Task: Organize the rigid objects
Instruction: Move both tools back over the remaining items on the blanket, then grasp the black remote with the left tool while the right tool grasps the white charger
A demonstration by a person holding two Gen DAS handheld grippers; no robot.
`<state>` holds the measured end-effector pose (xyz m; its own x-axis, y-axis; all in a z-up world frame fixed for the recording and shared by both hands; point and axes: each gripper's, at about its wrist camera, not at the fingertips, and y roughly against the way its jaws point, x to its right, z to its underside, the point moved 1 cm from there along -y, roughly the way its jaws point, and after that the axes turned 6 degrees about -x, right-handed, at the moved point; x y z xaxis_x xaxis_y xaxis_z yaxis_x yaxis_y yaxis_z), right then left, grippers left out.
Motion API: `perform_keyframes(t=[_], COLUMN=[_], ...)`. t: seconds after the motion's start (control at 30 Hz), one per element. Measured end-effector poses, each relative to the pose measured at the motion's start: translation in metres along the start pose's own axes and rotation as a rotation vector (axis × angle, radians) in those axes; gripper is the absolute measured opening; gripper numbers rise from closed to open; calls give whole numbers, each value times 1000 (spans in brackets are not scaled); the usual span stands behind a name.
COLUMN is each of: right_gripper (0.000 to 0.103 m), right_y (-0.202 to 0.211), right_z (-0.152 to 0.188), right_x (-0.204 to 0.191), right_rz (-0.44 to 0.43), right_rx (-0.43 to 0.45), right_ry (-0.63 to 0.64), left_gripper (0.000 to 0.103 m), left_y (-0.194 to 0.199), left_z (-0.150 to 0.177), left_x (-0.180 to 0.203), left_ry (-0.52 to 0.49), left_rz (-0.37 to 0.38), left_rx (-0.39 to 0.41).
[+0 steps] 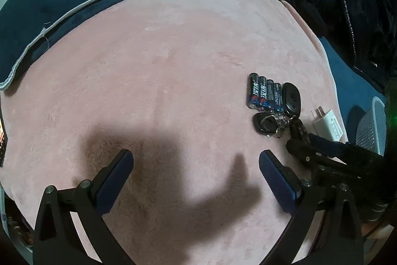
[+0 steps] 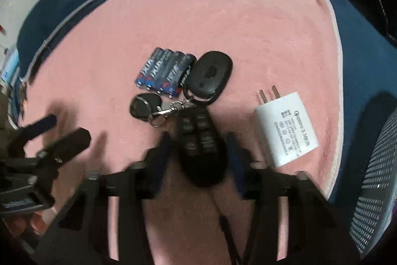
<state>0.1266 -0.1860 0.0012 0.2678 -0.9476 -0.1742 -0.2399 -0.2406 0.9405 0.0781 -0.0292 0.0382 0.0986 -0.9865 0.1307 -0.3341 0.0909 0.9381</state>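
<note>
The key fob [image 2: 202, 148], a black remote with several buttons, lies on the pink mat [image 2: 223, 16] between the fingers of the right gripper [image 2: 201, 148]. Its far end joins a ring and clip [image 2: 163, 113] that also carry an oval remote [image 2: 211, 76] and a small round tag [image 2: 144, 106]. The right jaws sit narrowed close along the fob's sides, but the view is blurred and I cannot tell whether the pads press it yet.

The main risk, as I judge it, is the chain. Lifting the fob will drag the oval remote and the tag along, and they lie touching the batteries [image 2: 165, 73], a shrink-wrapped pack of four just beyond. A swing could knock the pack askew or hook it. The fob's rounded, smooth sides could also slip out of a shallow pinch, more so with the weight of the bunch hanging from one end.

The white charger [image 2: 287, 126] lies just right of the fob and could be nudged by the right finger. A mesh basket [image 2: 377, 178] stands off the mat's right edge.

The left gripper [image 1: 196, 160] hangs with jaws wide apart over bare mat, holding nothing.
</note>
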Motion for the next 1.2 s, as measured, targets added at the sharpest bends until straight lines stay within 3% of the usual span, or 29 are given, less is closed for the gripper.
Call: perform_keyframes(t=[0.13,0.3,0.5,0.63,0.77,0.83,0.93,0.97,1.2], right_gripper=[40,40,41,47,50,52,70,76,75], right_y=[13,17,6,7,30,41,48,47,25], right_z=[1,5,12,17,9,5,1,0,-7], right_x=[8,3,-42,-66,-43,-17,14,18,49], right_rz=[-152,-219,-335,-399,-289,-140,79,96,152], right_rx=[20,14,-61,-76,59,138,187,185,78], right_ry=[-58,-51,52,100,42,-50,-143,-152,-183], left_gripper=[101,101,101,101,101,101,101,101,101], left_y=[0,6,19,24,28,27,22,21,14], left_z=[-3,1,5,8,12,14,18,20,27], left_x=[1,-11,-41,-58,-60,-56,-46,-43,-13], left_ry=[-14,23,127,179,155,138,114,104,37], left_rz=[-18,-43,-72,-80,-88,-87,-77,-72,-68], left_rx=[3,20,73,84,78,71,55,48,-1])
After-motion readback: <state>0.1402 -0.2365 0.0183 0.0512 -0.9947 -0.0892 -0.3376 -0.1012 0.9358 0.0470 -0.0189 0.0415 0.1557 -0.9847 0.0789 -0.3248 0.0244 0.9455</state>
